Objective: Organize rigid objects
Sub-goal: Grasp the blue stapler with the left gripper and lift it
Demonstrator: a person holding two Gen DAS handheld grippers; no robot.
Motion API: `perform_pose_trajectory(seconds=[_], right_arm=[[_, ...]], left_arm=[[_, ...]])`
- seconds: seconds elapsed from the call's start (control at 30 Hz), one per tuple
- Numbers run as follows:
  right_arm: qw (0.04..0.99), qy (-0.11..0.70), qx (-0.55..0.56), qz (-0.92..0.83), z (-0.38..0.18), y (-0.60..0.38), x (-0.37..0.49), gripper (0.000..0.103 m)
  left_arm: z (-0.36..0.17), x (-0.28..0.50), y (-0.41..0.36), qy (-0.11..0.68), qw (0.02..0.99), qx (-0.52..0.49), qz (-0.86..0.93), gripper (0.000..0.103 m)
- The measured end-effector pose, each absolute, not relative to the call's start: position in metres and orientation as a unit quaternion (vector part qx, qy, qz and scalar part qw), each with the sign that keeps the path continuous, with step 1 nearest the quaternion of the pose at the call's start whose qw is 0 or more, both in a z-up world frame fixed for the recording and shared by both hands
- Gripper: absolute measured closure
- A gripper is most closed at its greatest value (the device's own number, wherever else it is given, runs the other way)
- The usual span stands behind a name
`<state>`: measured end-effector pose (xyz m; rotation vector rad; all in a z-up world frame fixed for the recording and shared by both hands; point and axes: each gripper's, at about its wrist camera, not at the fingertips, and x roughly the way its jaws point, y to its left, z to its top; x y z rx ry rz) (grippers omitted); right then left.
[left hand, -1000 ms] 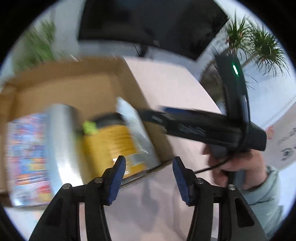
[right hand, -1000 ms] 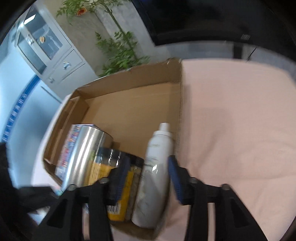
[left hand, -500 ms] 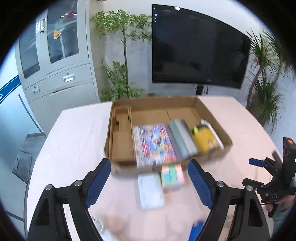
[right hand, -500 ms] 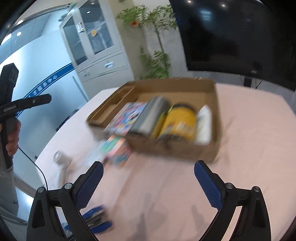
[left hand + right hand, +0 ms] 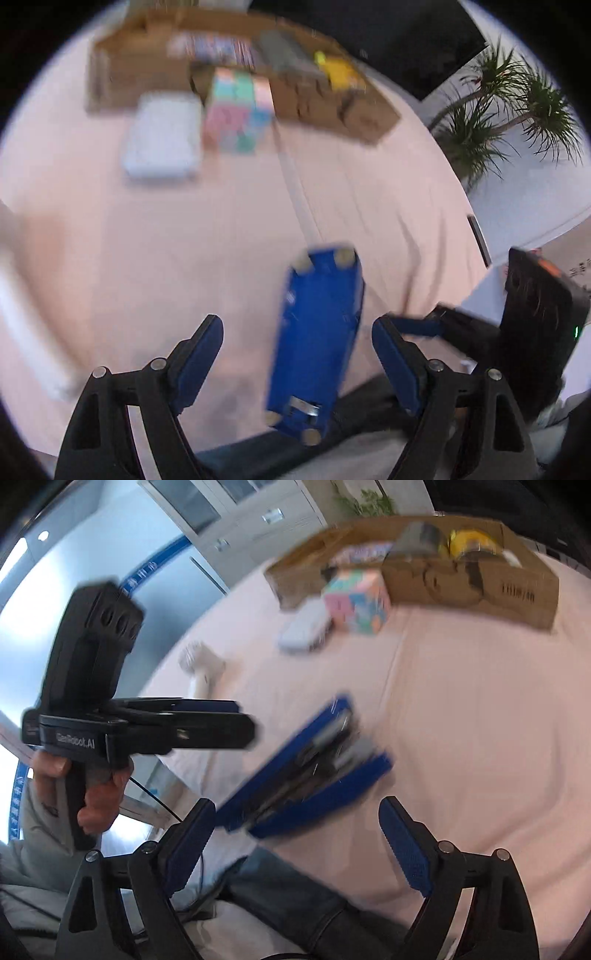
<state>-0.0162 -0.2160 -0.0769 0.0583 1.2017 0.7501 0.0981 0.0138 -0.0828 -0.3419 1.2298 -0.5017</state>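
Note:
A blue stapler (image 5: 317, 339) lies on its side on the pink table near the front edge; it also shows in the right wrist view (image 5: 306, 764). My left gripper (image 5: 297, 354) is open, its jaws on either side of the stapler, not touching it. My right gripper (image 5: 297, 843) is open and empty, just in front of the stapler. A cardboard box (image 5: 236, 62) at the back holds a colourful book, a silver can and a yellow jar (image 5: 469, 542). A pastel cube (image 5: 236, 110) and a white flat case (image 5: 162, 140) lie in front of the box.
A white hand-held fan (image 5: 203, 664) lies at the table's left side. The left gripper's body and the hand holding it (image 5: 96, 731) fill the left of the right wrist view. Potted palms (image 5: 517, 110) stand beyond the table. The views are blurred.
Both grippers have dropped from a high view of the whole table to low over its front edge. The blue stapler now lies between the left gripper's open jaws.

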Motion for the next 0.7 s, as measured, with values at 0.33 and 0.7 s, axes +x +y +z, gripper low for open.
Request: perform_pose_trajectory(seconds=[0.33, 0.7], right_arm=[[0.748, 0.581, 0.087, 0.310, -0.101, -0.191, -0.016, 0.016], [0.799, 0.550, 0.092, 0.225, -0.089, -0.261, 0.072, 0.032]], left_arm=[[-0.100, 0.120, -0.018, 0.609, 0.736, -0.183, -0.234, 0.064], [-0.106, 0.198, -0.088, 0.593, 0.737, -0.223, -0.235, 0.064]])
